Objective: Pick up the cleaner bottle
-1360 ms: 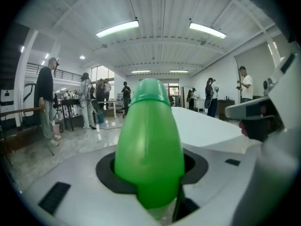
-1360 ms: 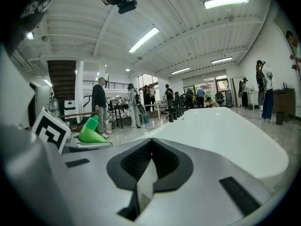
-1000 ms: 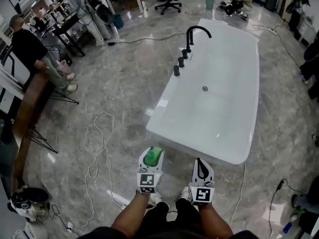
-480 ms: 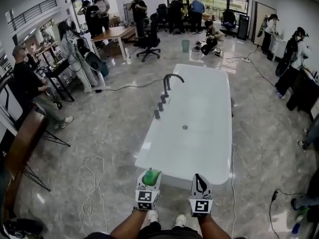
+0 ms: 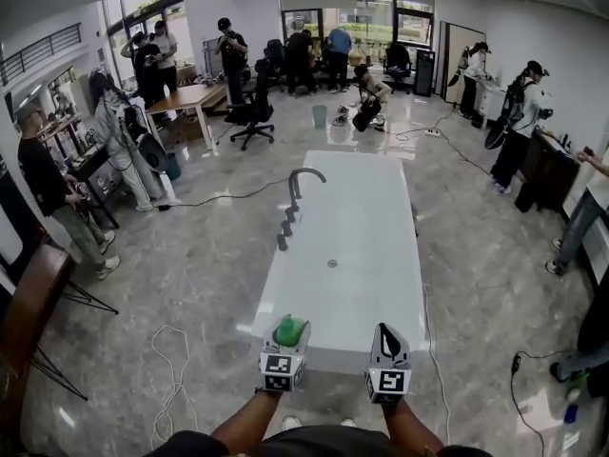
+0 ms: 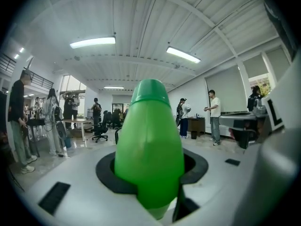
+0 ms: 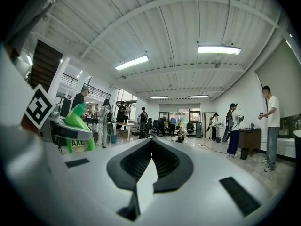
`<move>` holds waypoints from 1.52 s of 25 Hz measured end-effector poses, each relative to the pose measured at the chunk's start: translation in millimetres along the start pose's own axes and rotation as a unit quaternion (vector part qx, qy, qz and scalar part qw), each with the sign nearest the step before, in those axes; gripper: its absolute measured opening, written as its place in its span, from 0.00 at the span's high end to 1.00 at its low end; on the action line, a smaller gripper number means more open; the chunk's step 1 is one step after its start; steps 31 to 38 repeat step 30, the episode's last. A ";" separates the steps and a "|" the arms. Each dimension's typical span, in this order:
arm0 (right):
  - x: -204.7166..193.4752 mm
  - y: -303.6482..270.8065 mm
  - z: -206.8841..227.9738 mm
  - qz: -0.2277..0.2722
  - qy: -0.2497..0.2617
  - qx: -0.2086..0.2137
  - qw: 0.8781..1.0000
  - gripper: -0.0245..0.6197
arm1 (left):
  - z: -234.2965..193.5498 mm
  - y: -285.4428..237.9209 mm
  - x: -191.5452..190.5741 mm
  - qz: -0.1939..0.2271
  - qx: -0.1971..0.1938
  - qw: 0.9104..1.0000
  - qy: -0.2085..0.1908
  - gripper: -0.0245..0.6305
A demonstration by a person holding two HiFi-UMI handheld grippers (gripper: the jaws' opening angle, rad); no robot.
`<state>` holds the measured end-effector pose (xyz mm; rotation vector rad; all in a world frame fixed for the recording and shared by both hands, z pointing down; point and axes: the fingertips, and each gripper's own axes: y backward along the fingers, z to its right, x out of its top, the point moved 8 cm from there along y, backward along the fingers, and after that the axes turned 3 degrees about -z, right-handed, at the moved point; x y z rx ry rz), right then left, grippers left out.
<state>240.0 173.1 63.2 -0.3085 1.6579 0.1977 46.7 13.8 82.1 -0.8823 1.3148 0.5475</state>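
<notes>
A green cleaner bottle (image 5: 289, 331) with a tapered cap stands between the jaws of my left gripper (image 5: 285, 347), which is shut on it. The left gripper view is filled by the bottle (image 6: 149, 145), its cap pointing up into the room. My right gripper (image 5: 384, 339) hangs beside it at the same height, shut and with nothing in it. In the right gripper view the black pads (image 7: 162, 161) meet at their tip, and the bottle (image 7: 77, 122) shows at the left in the other gripper. Both grippers point about level over the near end of the bathtub.
A long white bathtub (image 5: 371, 274) with a black faucet (image 5: 300, 184) stretches away in front of me. A white cable (image 5: 176, 369) loops on the grey floor at the left. Several people, desks and office chairs stand around the back and sides.
Both grippers have risen with the bottle still in the left one. The head view has tilted up from the floor and tub toward the whole room.
</notes>
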 end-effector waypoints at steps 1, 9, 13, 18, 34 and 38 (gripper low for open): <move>3.8 -0.7 0.3 0.004 0.000 -0.003 1.000 0.94 | -1.2 -0.4 0.9 0.003 -0.003 1.000 -0.001 0.67; 21.5 -9.5 -6.1 0.010 0.006 -0.011 1.000 0.94 | -11.2 2.5 11.6 0.016 -0.005 1.000 -0.010 0.67; 24.8 -6.4 -9.8 0.012 0.009 -0.009 1.000 0.94 | -13.2 7.8 15.4 0.020 0.003 1.000 -0.008 0.67; 22.8 -1.1 -15.4 0.022 0.012 -0.013 1.000 0.94 | -12.4 17.7 12.1 0.028 0.011 1.000 -0.005 0.67; 25.9 -22.0 -7.2 0.030 0.007 -0.018 0.999 0.94 | -16.3 1.1 23.2 0.032 0.016 0.999 -0.014 0.67; 25.9 -22.0 -7.2 0.030 0.007 -0.018 0.999 0.94 | -16.3 1.1 23.2 0.032 0.016 0.999 -0.014 0.67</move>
